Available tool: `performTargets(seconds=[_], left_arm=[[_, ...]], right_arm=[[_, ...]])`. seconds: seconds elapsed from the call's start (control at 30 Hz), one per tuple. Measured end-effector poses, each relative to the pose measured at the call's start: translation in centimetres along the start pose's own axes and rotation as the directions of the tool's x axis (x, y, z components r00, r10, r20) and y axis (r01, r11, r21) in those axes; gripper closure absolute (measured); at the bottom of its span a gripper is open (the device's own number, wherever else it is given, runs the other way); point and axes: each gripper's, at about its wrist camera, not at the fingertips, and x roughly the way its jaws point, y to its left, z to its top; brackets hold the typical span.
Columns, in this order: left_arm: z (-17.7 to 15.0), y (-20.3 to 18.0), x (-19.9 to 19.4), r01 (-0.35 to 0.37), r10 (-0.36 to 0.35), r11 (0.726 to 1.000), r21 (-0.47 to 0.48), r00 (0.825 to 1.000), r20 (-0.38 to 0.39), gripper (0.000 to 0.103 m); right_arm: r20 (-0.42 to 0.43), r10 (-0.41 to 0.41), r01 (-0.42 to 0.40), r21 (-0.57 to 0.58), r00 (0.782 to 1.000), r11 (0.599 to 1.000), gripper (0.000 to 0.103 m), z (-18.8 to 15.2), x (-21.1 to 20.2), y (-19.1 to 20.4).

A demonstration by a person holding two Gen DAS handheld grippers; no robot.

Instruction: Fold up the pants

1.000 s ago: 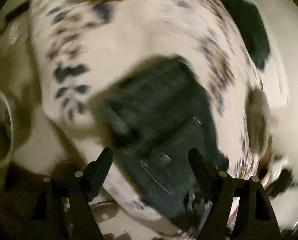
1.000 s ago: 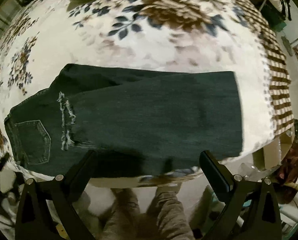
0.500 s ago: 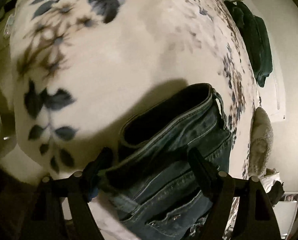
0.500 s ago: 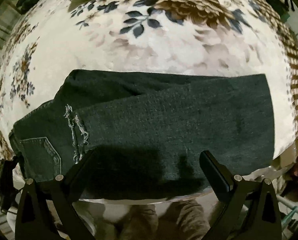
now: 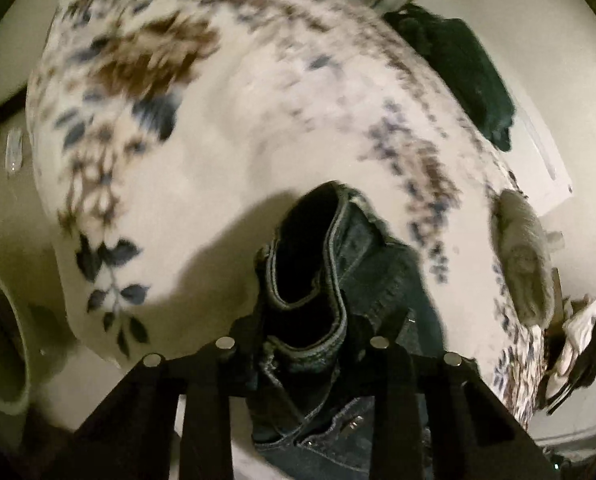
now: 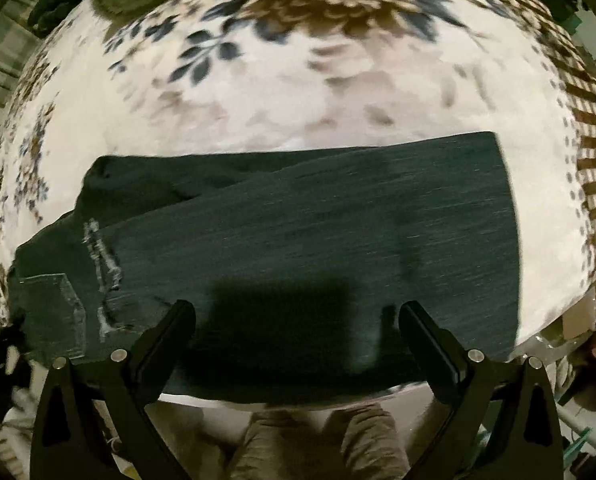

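Dark jeans (image 6: 298, 232) lie flat on a floral blanket (image 6: 298, 92), legs stacked and stretched to the right, waist and back pocket (image 6: 54, 312) at the left. My right gripper (image 6: 296, 320) is open and empty above the near edge of the legs. In the left wrist view my left gripper (image 5: 310, 332) is shut on the jeans' waistband (image 5: 310, 304), which bunches up and gapes open between the fingers, lifted off the blanket (image 5: 218, 140).
A dark green garment (image 5: 466, 68) lies at the blanket's far edge, and a beige plush item (image 5: 526, 256) lies at the right. A round pale rim (image 5: 6, 340) sits at the left. The person's legs (image 6: 318, 440) stand at the bed's near edge.
My left gripper has closed on the waistband and raised it, so the waist now gapes. My right gripper has come lower and closer over the legs, still open.
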Motion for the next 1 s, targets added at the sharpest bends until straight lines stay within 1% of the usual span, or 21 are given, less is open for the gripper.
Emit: performTargets(seconds=[0.13, 0.17, 0.23, 0.27, 0.37, 0.43, 0.5, 0.53, 0.57, 0.6, 0.63, 0.67, 0.7, 0.77, 0.83, 0.87, 0.97, 1.0], left_arm=[[-0.7, -5.0, -4.2, 0.032, -0.038, 0.991, 0.132, 0.998, 0.043, 0.081], [-1.0, -6.5, -5.2, 0.045, -0.053, 0.985, 0.167, 0.998, 0.044, 0.082], [-2.0, -10.1, -7.1, 0.068, -0.081, 0.965, 0.253, 0.996, 0.041, 0.084], [-2.9, -12.3, -8.0, 0.081, -0.096, 0.949, 0.306, 0.995, 0.032, 0.084], [-5.5, -17.2, -9.4, 0.115, -0.124, 0.903, 0.414, 0.992, -0.005, 0.085], [-8.0, -20.8, -9.4, 0.131, -0.124, 0.864, 0.487, 0.991, -0.046, 0.086], [-10.6, -23.8, -9.0, 0.15, -0.121, 0.824, 0.547, 0.989, -0.088, 0.086], [-12.4, -25.4, -8.5, 0.159, -0.113, 0.795, 0.585, 0.987, -0.115, 0.086], [-13.4, -26.3, -8.1, 0.165, -0.109, 0.778, 0.606, 0.986, -0.129, 0.086], [-15.2, -27.5, -7.5, 0.175, -0.1, 0.754, 0.633, 0.983, -0.153, 0.086], [-16.8, -28.5, -6.8, 0.18, -0.085, 0.733, 0.656, 0.981, -0.174, 0.086], [-18.7, -29.6, -5.9, 0.179, -0.063, 0.702, 0.689, 0.98, -0.191, 0.086], [-20.2, -30.3, -5.0, 0.175, -0.042, 0.68, 0.712, 0.979, -0.201, 0.086], [-22.7, -31.2, -3.4, 0.172, -0.003, 0.652, 0.738, 0.975, -0.224, 0.086], [-25.0, -31.8, -1.4, 0.156, 0.051, 0.617, 0.771, 0.97, -0.237, 0.086], [-25.8, -31.9, -0.7, 0.154, 0.07, 0.604, 0.782, 0.967, -0.244, 0.086], [-28.7, -32.2, 1.5, 0.126, 0.159, 0.537, 0.834, 0.956, -0.247, 0.086], [-29.4, -32.3, 2.0, 0.121, 0.179, 0.524, 0.843, 0.952, -0.248, 0.086]], right_arm=[[0.002, -0.012, 0.012, 0.021, 1.0, 1.0, 0.0, -0.1, -0.1, -2.0], [0.002, -0.008, 0.008, 0.029, 1.0, 1.0, 0.0, -0.1, -0.1, -2.4], [0.003, 0.006, -0.006, 0.05, 1.0, 0.999, 0.0, -0.2, 0.0, -3.6], [0.003, 0.014, -0.014, 0.06, 1.0, 0.998, 0.0, -0.3, 0.0, -4.2], [0.014, 0.036, -0.037, 0.094, 0.999, 0.995, 0.0, -0.8, -0.5, -6.9], [0.027, 0.044, -0.047, 0.118, 0.999, 0.992, 0.0, -1.0, -1.0, -8.6], [0.04, 0.048, -0.054, 0.158, 0.998, 0.986, 0.0, -1.4, -1.6, -11.3], [0.044, 0.053, -0.06, 0.182, 0.998, 0.982, 0.0, -1.6, -1.8, -12.6], [0.046, 0.06, -0.068, 0.208, 0.997, 0.976, 0.0, -1.7, -2.0, -13.8], [0.05, 0.066, -0.076, 0.237, 0.997, 0.969, 0.0, -1.9, -2.2, -15.2], [0.056, 0.068, -0.08, 0.26, 0.996, 0.962, 0.0, -2.0, -2.3, -16.5], [0.062, 0.064, -0.079, 0.282, 0.996, 0.956, 0.0, -2.2, -2.4, -17.9], [0.065, 0.065, -0.081, 0.296, 0.996, 0.952, 0.0, -2.3, -2.4, -19.0], [0.072, 0.071, -0.091, 0.329, 0.995, 0.94, 0.0, -2.4, -2.4, -21.4], [0.08, 0.078, -0.101, 0.348, 0.994, 0.932, 0.0, -2.7, -2.5, -23.1], [0.084, 0.083, -0.107, 0.355, 0.993, 0.929, 0.0, -2.9, -2.7, -24.0], [0.087, 0.099, -0.124, 0.37, 0.991, 0.921, 0.0, -2.8, -2.6, -25.9], [0.088, 0.108, -0.134, 0.374, 0.99, 0.918, 0.0, -2.8, -2.6, -26.4]])
